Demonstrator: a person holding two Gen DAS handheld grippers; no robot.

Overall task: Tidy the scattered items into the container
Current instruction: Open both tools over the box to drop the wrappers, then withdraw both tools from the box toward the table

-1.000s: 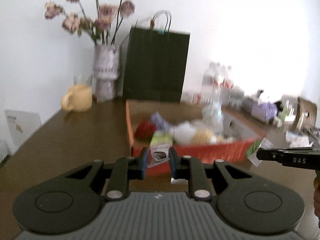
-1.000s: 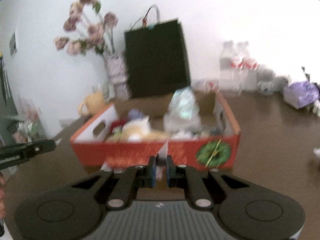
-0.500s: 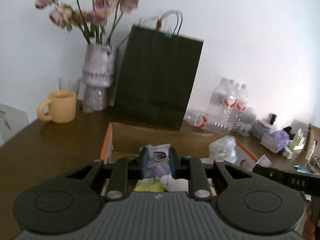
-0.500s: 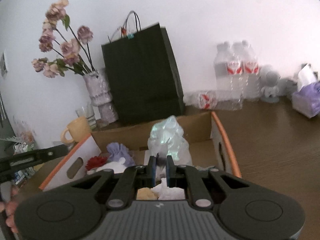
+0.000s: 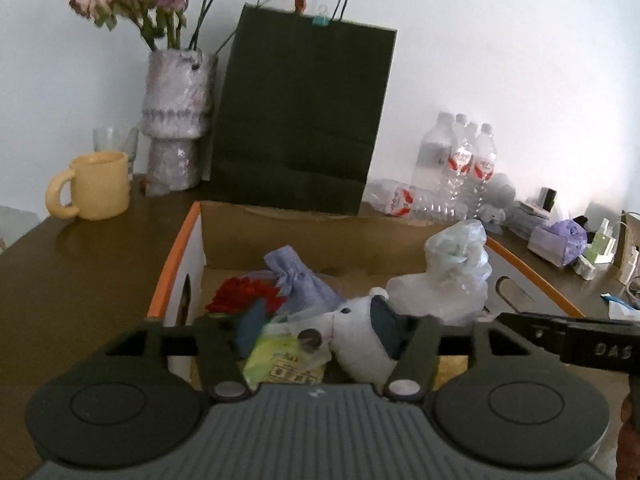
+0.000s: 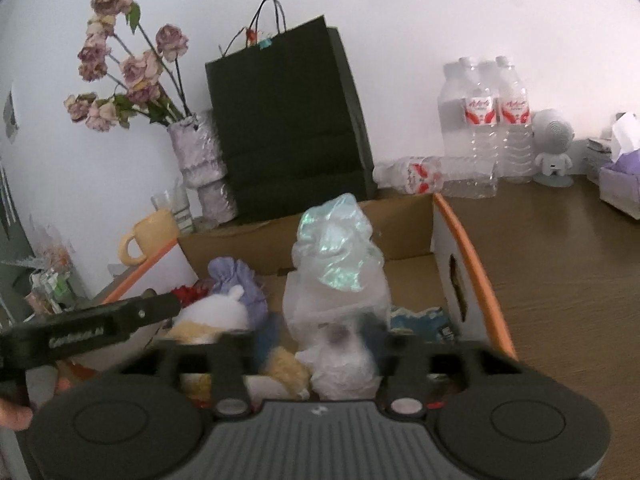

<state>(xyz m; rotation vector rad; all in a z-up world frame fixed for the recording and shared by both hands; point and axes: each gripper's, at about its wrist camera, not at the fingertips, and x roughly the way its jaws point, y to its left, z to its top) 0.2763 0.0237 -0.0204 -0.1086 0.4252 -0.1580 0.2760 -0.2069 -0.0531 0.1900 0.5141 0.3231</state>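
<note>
Directly ahead of both grippers, an orange-rimmed cardboard box sits on a brown table and holds the collected items. The left gripper is positioned over the near end of the box; its jaws are opening and stand wide apart, with nothing pressed between the pads. Between and just below its fingers lie a small clear packet with a round dark disc, a green-yellow sachet and a white plush toy; the packet appears to be free of the pads, though the view here is crowded. Beyond the left fingertips lie a lilac drawstring pouch and a red flower piece. Ahead and to the right of this gripper stands a crumpled clear plastic bag.

The right gripper is likewise over the near end of the box, jaws opening, pads blurred and clear of any item. Between its fingers and just beyond them rests a crumpled white wrapper at the foot of the plastic bag; a tan plush piece lies just left of it. A blue printed packet lies ahead to the right, against the box wall.

Behind the box stand a dark paper bag, a vase of dried roses, a yellow mug and several water bottles
</note>
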